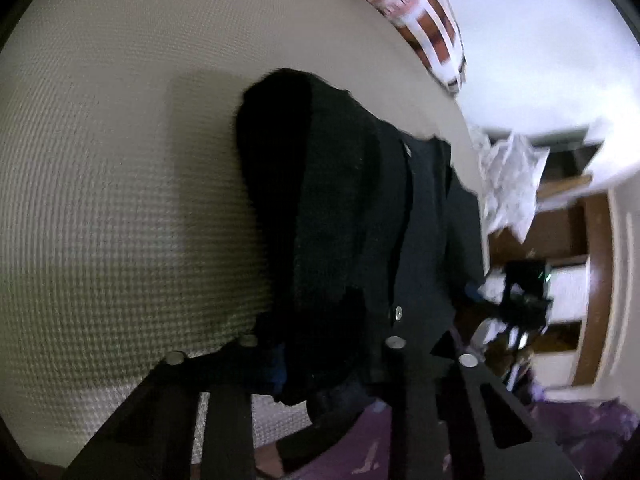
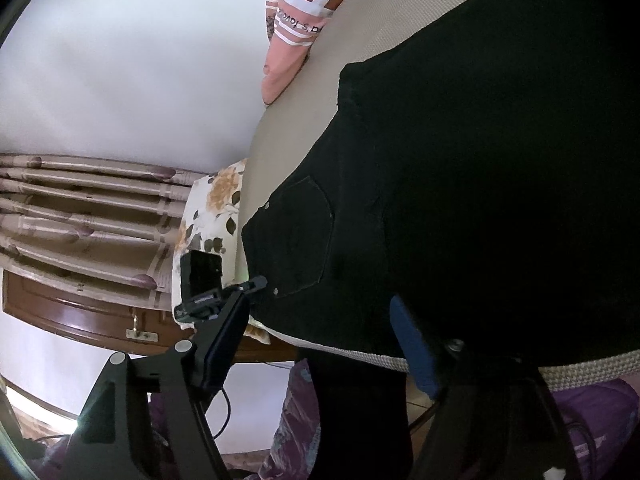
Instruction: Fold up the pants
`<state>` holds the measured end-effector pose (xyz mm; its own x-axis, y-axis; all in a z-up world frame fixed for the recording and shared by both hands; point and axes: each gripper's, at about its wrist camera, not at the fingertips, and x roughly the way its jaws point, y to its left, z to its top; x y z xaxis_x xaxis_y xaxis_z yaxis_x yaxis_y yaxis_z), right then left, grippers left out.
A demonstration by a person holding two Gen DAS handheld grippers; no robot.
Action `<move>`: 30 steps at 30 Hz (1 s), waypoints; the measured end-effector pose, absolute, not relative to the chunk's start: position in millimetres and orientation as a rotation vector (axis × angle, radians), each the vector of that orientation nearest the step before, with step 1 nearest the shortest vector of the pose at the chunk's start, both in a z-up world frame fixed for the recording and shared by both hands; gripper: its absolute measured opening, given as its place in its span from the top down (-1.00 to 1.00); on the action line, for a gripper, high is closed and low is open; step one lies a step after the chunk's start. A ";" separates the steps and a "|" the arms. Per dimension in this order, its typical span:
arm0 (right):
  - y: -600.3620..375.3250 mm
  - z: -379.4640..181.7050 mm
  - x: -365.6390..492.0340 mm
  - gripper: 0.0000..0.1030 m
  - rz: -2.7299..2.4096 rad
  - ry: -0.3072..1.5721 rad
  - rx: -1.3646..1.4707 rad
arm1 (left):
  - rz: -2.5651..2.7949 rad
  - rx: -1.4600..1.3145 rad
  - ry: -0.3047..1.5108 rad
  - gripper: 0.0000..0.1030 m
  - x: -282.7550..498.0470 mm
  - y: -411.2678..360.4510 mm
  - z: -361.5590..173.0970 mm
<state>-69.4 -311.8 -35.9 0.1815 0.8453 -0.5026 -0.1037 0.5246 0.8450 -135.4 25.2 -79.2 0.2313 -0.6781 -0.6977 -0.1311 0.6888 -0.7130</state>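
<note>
Lying across a beige waffle-weave bedspread [image 1: 120, 184], black denim pants [image 1: 340, 208] hang over its near edge; left tongs [image 1: 320, 344] pinch the dark cloth, right tongs [image 2: 320, 320] stand spread at the pocketed seat, nothing clamped; striped pink garment [image 2: 304, 4] farther back

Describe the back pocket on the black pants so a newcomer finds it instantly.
Start at the beige waffle-textured bed cover and the black denim pants spread over it. Near their edge beside the floral pillow sits the five-sided stitched back pocket, marked by small metal rivets.
</note>
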 end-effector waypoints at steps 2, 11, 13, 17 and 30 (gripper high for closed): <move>-311.0 -36.3 -69.0 -0.39 0.768 1.207 0.774 | -0.414 -0.748 1.296 0.56 -137.9 22.3 -77.7; -309.4 -35.2 -69.4 -0.39 0.768 1.193 0.781 | -0.426 -0.772 1.164 0.62 -154.8 17.3 -53.4; -309.1 -35.6 -69.5 -0.39 0.772 1.192 0.781 | -0.441 -0.804 1.129 0.64 -158.2 15.2 -45.5; -309.9 -33.6 -69.6 -0.39 0.786 1.177 0.776 | -0.465 -0.833 1.076 0.64 -160.6 2.0 -24.0; -321.2 -16.8 -62.4 -0.47 0.948 1.055 0.910 | -0.722 -0.832 0.998 0.64 -119.3 -121.6 36.3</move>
<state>-62.4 -321.2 -16.8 0.2110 0.9355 -0.2833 -0.1821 0.3223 0.9289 -119.3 -121.6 36.3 0.3714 -0.8280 -0.4201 0.1403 0.4973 -0.8562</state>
